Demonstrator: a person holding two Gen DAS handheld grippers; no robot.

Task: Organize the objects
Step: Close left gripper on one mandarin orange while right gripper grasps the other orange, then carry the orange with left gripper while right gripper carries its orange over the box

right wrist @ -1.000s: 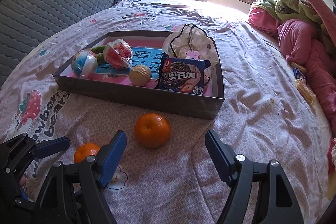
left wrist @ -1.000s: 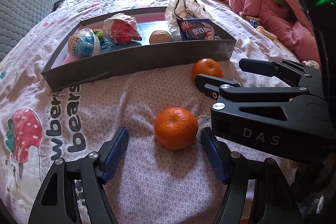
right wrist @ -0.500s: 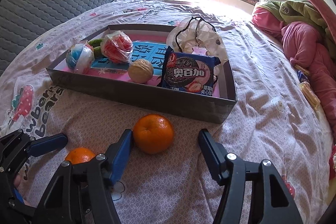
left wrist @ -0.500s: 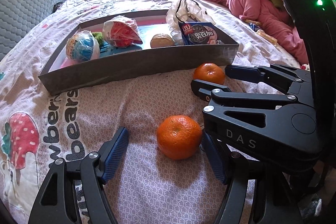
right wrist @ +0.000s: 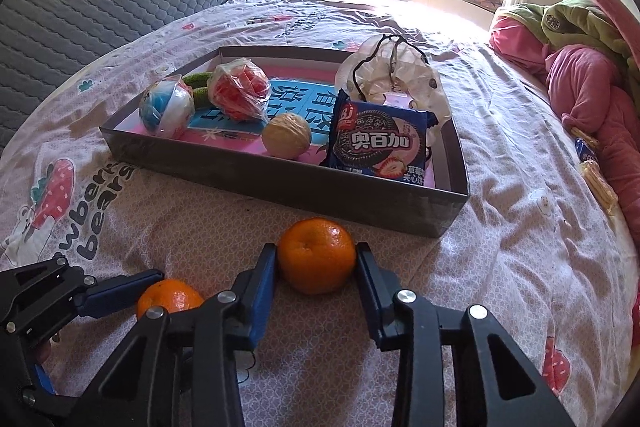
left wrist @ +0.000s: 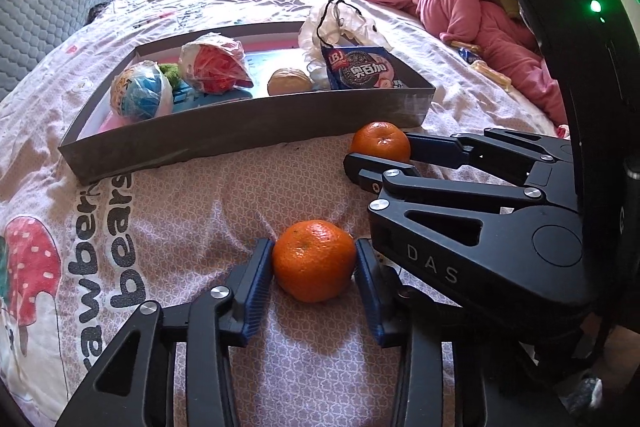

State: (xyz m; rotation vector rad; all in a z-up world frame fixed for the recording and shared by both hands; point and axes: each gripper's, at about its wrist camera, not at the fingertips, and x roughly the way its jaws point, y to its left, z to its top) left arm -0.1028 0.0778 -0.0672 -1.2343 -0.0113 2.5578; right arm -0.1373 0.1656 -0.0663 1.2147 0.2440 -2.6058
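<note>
While my left gripper [left wrist: 314,263] and right gripper [right wrist: 317,259] close, pinching one orange [left wrist: 314,261] [right wrist: 317,255] each on the "bears" bedsheet [left wrist: 168,211], I read "DAS" on one arm.

Behind the grey cardboard tray [right wrist: 256,183], a green plush thing [right wrist: 198,79] shows only as a strip, the rest hidden by two plastic-wrapped balls; the blue printed sheet [right wrist: 298,97] on the tray floor is largely covered, its characters only partly legible; the tray's near wall hides the lower edge of the blue biscuit packet [right wrist: 378,143]; left of the tray, the second round orange tangerine [right wrist: 170,297] is half hidden by black linkage; small wrappers [right wrist: 592,167] right of the tray are too small to identify.
</note>
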